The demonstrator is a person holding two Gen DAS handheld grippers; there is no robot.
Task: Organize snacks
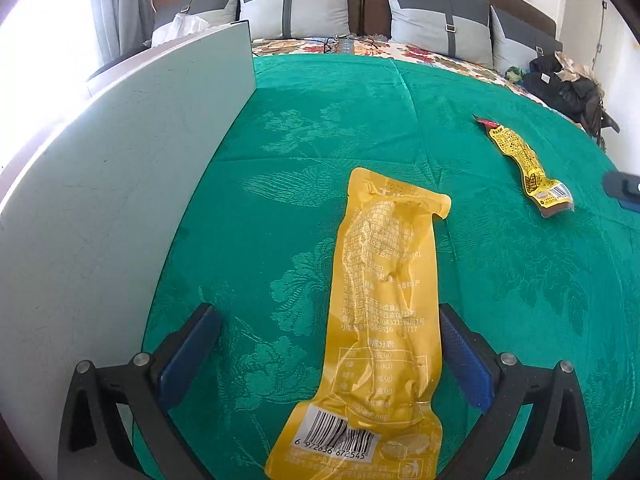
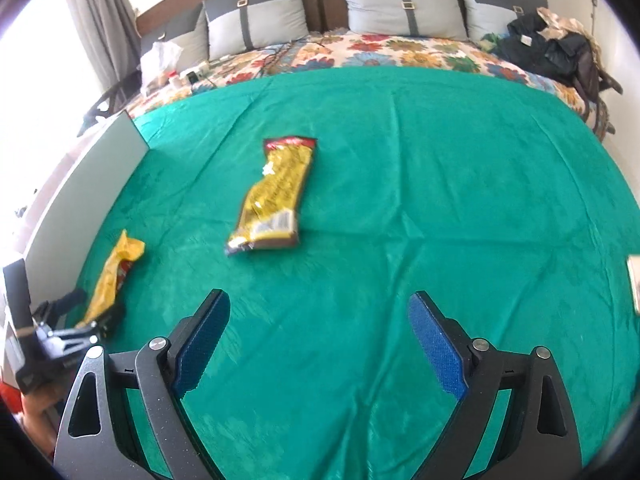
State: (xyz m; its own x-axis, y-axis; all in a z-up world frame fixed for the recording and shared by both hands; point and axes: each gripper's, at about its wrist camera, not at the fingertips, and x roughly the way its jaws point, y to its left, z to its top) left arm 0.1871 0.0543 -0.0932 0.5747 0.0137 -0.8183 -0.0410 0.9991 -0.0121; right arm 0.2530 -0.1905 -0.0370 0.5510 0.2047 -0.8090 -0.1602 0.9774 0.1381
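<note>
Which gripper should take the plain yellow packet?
Left. The left gripper is open with the plain yellow packet already lying between its fingers; the right gripper is open over bare green cloth.

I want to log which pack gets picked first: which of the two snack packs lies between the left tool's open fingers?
The plain yellow pack, barcode end nearest the left tool. The red-topped pack lies apart, farther right.
</note>
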